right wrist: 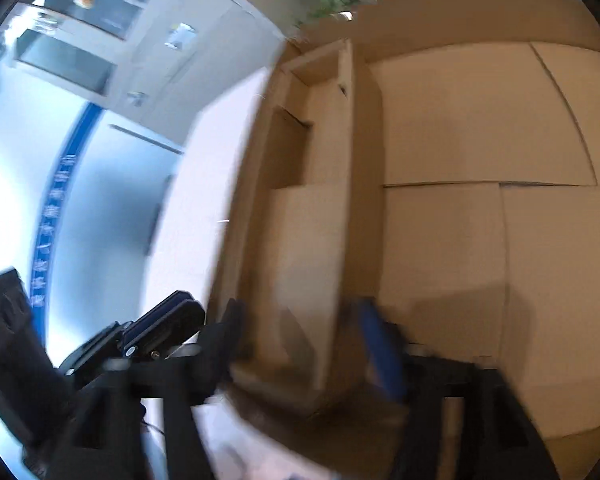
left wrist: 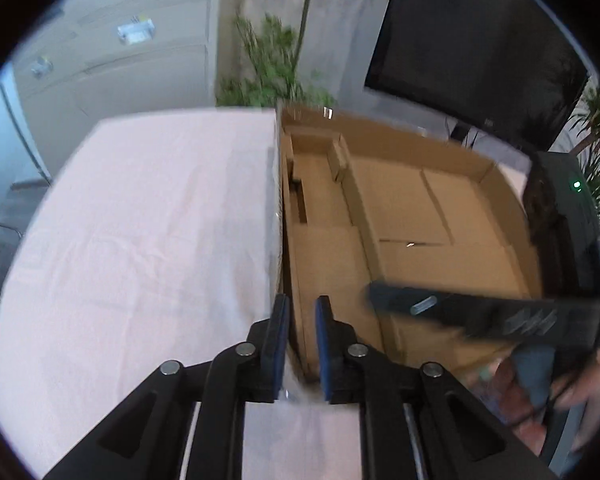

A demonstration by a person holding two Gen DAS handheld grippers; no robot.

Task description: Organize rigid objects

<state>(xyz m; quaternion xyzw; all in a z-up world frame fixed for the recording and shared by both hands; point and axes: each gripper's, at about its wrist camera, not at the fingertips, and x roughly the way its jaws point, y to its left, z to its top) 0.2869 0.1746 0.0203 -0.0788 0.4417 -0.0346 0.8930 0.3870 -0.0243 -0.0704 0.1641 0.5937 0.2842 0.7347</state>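
An open cardboard box (left wrist: 420,200) with inner dividers lies on the table covered with a pale pink cloth (left wrist: 140,220). My left gripper (left wrist: 302,344) is shut on the box's left wall near its front corner. My right gripper (right wrist: 304,344) is open, its jaws wide apart on either side of an inner divider (right wrist: 308,264) at the box's front edge. The right gripper also shows in the left wrist view (left wrist: 480,312), reaching in from the right. The box (right wrist: 480,200) fills the right wrist view and is blurred. The left gripper shows at the lower left there (right wrist: 164,324).
A dark monitor (left wrist: 480,48) stands behind the box. Green plants (left wrist: 272,68) are behind the table. Cabinets (left wrist: 120,52) are at the back left. A dark device with a green light (left wrist: 576,188) is at the right.
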